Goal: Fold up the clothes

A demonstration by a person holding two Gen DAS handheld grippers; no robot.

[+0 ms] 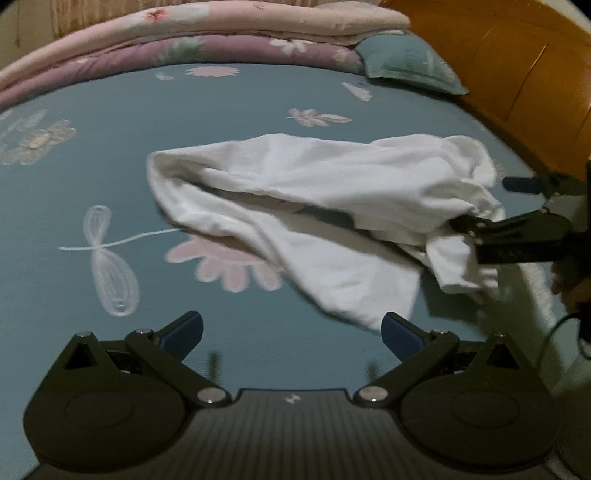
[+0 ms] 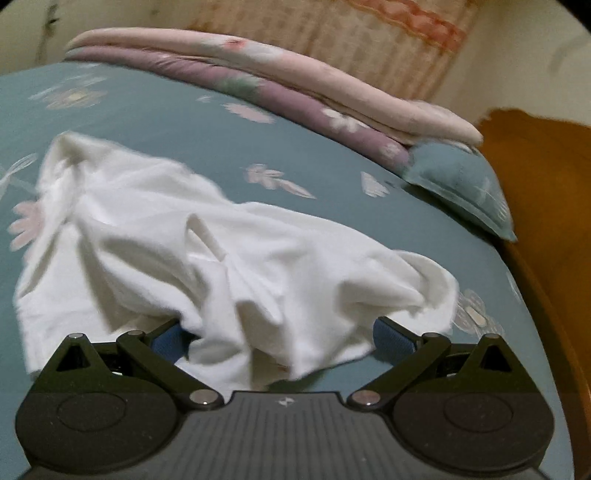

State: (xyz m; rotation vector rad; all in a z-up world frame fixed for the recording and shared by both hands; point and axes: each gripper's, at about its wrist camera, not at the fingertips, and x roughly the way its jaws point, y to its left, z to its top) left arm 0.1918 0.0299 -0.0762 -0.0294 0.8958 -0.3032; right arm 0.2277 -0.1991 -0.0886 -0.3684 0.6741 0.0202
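Left claw (image 1: 291, 334): we see it spread wide, its two blue-padded fingers (image 1: 184, 330) far apart with nothing between them, hovering over bare bed sheet just short of the near edge of the garment.

Right claw (image 2: 282, 338): we see its blue pads wide apart in the right wrist view, with a bunch of white cloth lying between them and draped over the left pad (image 2: 171, 341). In the left wrist view the same claw (image 1: 480, 206) comes in from the right, one finger above the cloth and one at its bunched end. We cannot tell whether it grips the cloth.

White garment (image 1: 314, 206): we find it crumpled and stretched out long across the middle of the bed, one end raised and gathered at the right claw, the other end spread flat toward the foot-side. What kind of garment it is we cannot make out.

Bed (image 1: 92, 177): teal sheet printed with pale flowers and a dragonfly.

Folded quilts (image 1: 184, 33): pink on purple, stacked along the far edge of the bed.

Teal pillow (image 1: 402, 61): at the far corner, beside the wooden headboard (image 1: 517, 74).
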